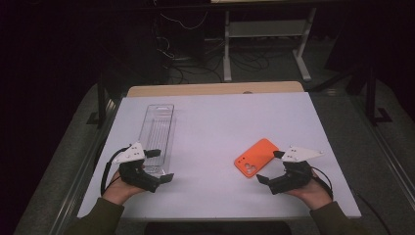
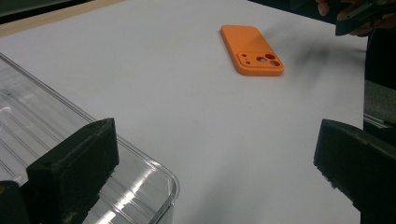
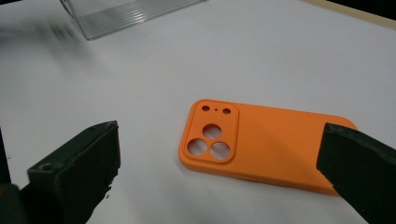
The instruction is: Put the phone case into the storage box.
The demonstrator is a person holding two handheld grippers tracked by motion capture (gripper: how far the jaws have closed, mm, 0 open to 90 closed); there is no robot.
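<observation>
1. The orange phone case (image 1: pixel 256 157) lies flat on the white surface (image 1: pixel 215 127), camera cutout up, toward the person's right and near the front edge. Nothing rests on it and nothing grips it.
2. The right tongs (image 1: pixel 272 167) sit just beside the case's near end, jaws spread wide and empty. In the right gripper view the case (image 3: pixel 261 142) lies between and beyond the two black jaws, one jaw over its far corner; no pad presses on it.
3. The clear plastic tray (image 1: pixel 157 137) lies lengthwise on the left side, well apart from the case. The left tongs (image 1: pixel 156 165) hover at its near end, also released and holding nothing.
4. Judged risk: the case is thin and lies flush, so the jaws closing from above could skid over its rim and push it across the smooth surface instead of lifting it. A pinch on one corner alone could let it swing or drop.
5. Judged risk at the tray: its glossy walls look slippery, and a nudge from the left tongs could shift it before the case arrives.
6. The high view gives the whole layout and the gap between tray and case. The right gripper view adds the cutout's separate lens holes. The left gripper view shows the tray's rounded corner (image 2: pixel 159 182) beside one jaw, and the case (image 2: pixel 252 49) farther off.
</observation>
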